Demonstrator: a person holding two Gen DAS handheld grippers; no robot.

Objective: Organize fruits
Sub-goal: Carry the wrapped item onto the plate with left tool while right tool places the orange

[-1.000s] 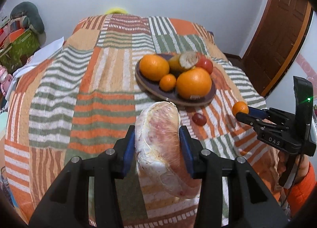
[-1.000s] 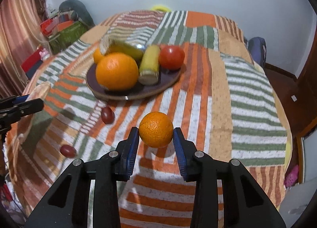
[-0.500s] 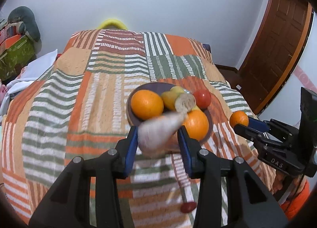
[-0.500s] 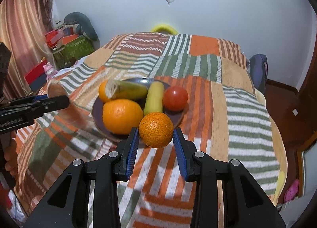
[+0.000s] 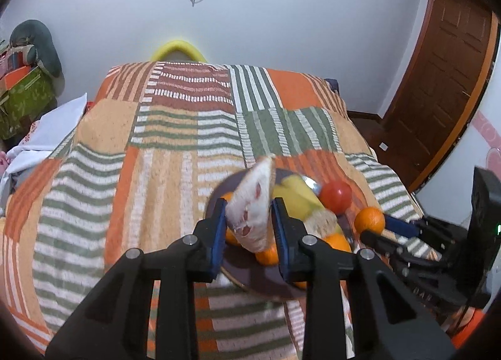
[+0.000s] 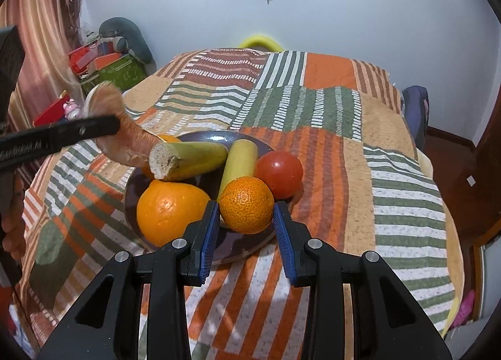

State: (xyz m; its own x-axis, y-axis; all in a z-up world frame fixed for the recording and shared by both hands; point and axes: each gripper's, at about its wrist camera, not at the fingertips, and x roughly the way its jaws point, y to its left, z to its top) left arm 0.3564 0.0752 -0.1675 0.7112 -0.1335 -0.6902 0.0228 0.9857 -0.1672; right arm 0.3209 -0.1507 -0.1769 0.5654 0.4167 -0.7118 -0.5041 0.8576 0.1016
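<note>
A dark plate (image 6: 238, 137) on the striped bedspread holds a large orange (image 6: 169, 209), a cut green banana (image 6: 191, 161), a yellow banana piece (image 6: 239, 159) and a red tomato (image 6: 278, 172). My left gripper (image 5: 249, 228) is shut on a pale pink-white pomelo wedge (image 5: 253, 203) and holds it above the plate's (image 5: 250, 278) left side; the wedge also shows in the right wrist view (image 6: 125, 134). My right gripper (image 6: 245, 223) is shut on a small mandarin (image 6: 245, 205) and holds it over the plate's near right edge; the mandarin shows in the left wrist view (image 5: 369, 220).
The bed's patchwork cover (image 5: 162, 140) stretches to a white wall. Boxes and a grey cushion (image 6: 125, 34) stand at the left. A wooden door (image 5: 438, 84) is at the right, past the bed edge.
Both grippers rose and moved forward over the plate with their fruit. The pomelo wedge has turned more upright. The small dark fruits on the bedspread are out of sight.
</note>
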